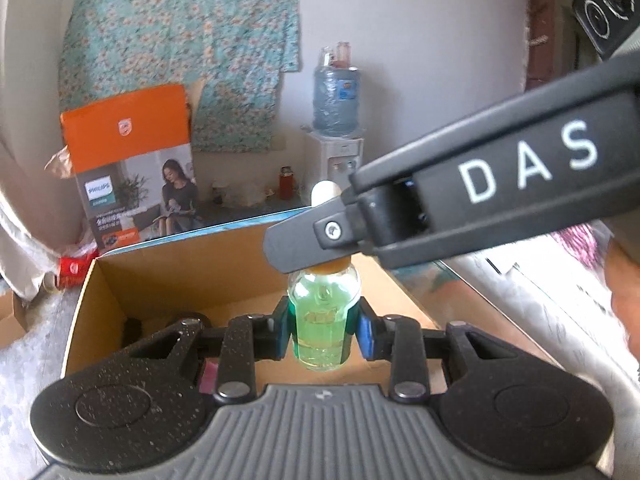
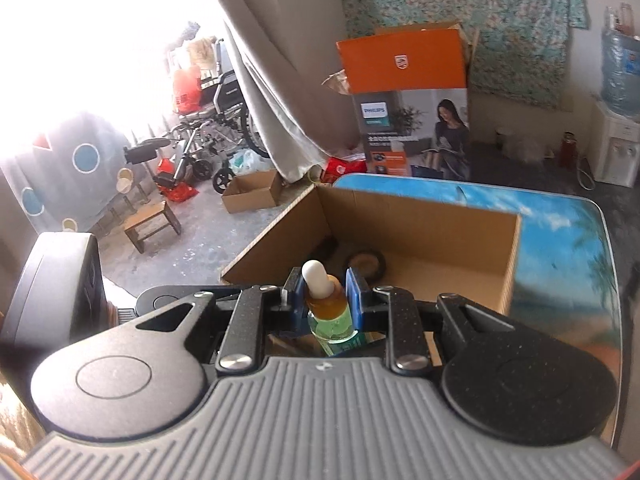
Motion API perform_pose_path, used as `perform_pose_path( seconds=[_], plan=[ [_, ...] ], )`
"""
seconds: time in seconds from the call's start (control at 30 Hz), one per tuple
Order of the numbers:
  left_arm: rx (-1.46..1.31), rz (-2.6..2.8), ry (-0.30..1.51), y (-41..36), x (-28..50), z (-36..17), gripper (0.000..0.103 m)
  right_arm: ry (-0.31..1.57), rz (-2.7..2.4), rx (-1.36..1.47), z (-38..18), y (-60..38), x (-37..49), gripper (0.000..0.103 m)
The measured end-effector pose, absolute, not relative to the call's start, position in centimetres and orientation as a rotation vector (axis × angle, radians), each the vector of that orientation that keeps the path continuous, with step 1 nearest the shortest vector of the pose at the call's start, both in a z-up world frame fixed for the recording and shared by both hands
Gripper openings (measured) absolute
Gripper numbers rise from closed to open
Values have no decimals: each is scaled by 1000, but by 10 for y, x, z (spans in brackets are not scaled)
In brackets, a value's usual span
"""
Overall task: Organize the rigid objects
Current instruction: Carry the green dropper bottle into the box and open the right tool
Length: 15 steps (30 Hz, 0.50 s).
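The right gripper's finger (image 1: 308, 246) is covering the dropper bottle's (image 1: 323, 320) neck in the left wrist view, and the gripper's body is running off the right edge. Dark round items (image 2: 366, 262) in the cardboard box (image 2: 460, 224) are lying partly behind the right gripper's fingers, too shadowed to identify. The bottle's base is sinking out of sight below the right gripper's body.

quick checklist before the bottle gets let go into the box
1. Left gripper shut on bottle body: ok.
2. Right gripper around bottle neck: ok; whether it is clamped tight: cannot tell.
3. Bottle upright, dropper cap on: ok.
4. Bottle over the open box: ok.
5. Free floor in box beside the black ring: ok.
6. Height above box floor: cannot tell.
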<state>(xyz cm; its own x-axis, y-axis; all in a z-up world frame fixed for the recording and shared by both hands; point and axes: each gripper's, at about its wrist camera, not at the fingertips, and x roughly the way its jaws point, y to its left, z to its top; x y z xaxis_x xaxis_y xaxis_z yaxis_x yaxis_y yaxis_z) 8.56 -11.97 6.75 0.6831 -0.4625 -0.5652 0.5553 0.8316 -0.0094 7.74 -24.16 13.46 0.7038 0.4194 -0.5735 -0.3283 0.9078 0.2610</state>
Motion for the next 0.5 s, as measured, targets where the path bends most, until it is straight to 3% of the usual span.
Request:
perform_pose_path(
  seconds=[0.2,0.5],
  plan=[
    [111,-531,704,-120,158,59,33,745,444,153,139,-243,157,21],
    [89,-456,898,-128,239,18,33,888,483,242,83,-259,268,21]
  ],
)
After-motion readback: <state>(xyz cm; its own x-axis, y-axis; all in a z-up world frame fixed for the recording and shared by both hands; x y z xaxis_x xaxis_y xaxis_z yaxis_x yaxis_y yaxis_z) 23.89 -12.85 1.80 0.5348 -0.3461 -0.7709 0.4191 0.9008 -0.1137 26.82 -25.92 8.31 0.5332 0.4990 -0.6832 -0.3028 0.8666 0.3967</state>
